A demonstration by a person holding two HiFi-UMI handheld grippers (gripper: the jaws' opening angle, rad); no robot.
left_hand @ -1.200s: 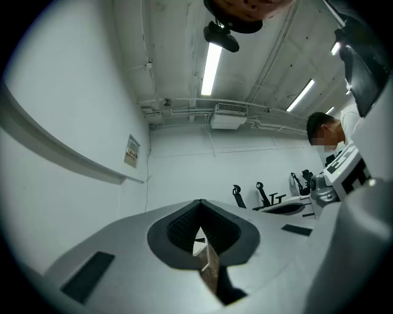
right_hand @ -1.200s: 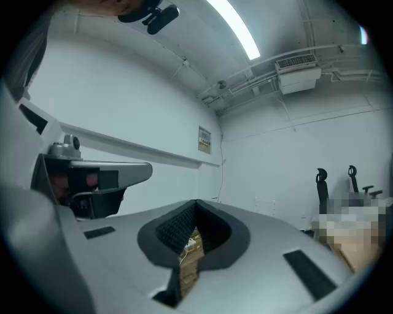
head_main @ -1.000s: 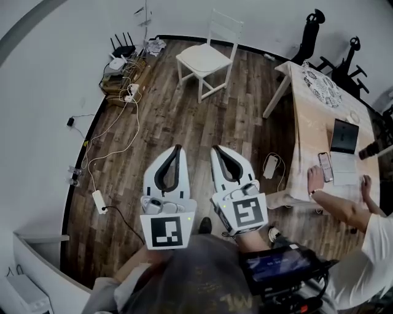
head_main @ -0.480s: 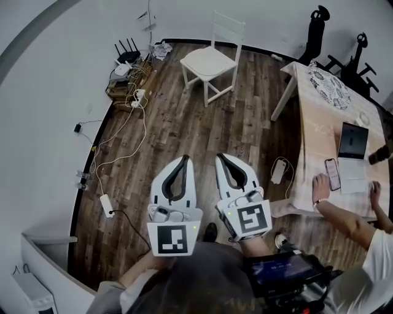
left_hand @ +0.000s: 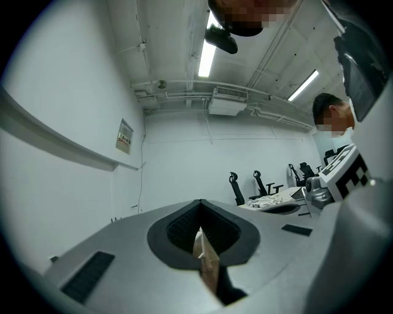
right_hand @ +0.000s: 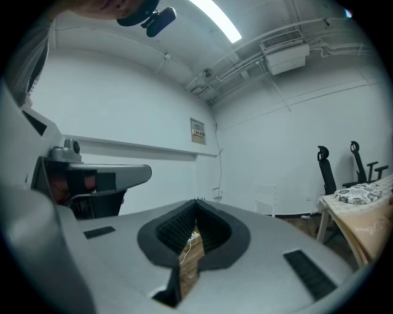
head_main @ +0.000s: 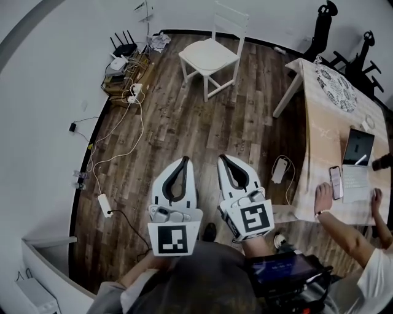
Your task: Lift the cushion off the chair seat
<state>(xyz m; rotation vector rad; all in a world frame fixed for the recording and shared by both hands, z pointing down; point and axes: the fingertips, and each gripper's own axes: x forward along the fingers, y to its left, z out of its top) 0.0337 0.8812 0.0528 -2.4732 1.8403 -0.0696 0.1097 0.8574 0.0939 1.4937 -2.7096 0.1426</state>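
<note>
Where the chair (head_main: pixel 232 18) stands, the cushion (head_main: pixel 209 58) covers its seat.

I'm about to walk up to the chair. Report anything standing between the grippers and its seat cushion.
Nothing visible does. Only bare wood floor lies between the shut left gripper and right gripper and the cushion on the white chair. Cables lie off to the left, the table to the right.

Open dark wood plank floor (head_main: pixel 184 129) runs straight up to the white wooden chair (head_main: pixel 212 56). Light wooden table (head_main: pixel 319 141) crowds the right, with a white power brick and cord (head_main: pixel 279 170) on the floor beside its leg. A tangle of white cables and power strips (head_main: pixel 129 93) hugs the left wall.
</note>
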